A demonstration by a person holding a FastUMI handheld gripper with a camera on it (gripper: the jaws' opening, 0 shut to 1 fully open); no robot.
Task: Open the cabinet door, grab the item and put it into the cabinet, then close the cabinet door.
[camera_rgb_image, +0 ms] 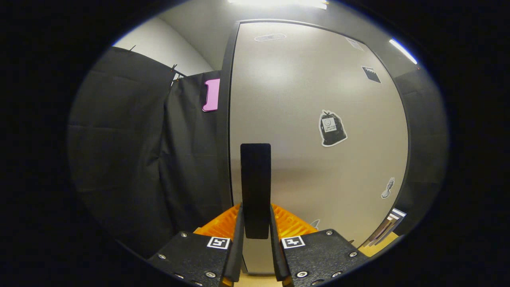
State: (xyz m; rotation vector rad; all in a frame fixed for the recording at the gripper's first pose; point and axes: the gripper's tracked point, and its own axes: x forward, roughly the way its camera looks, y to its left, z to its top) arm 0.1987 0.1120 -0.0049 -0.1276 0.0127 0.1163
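Gripper view shows the tongs [255, 235] pinching the dark handle [255, 187] on the shut cabinet door [318, 119], so I would pull straight back, slowly, keeping the squeeze tight.

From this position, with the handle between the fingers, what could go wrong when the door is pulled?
1. The gripper is closed on the black handle near its lower end only; the grip may slip off as the cabinet door swings.
2. The black cloth hangs right beside the door's edge; an opening door might catch it.
3. The stickers on the door could be scraped if the fingers slide.
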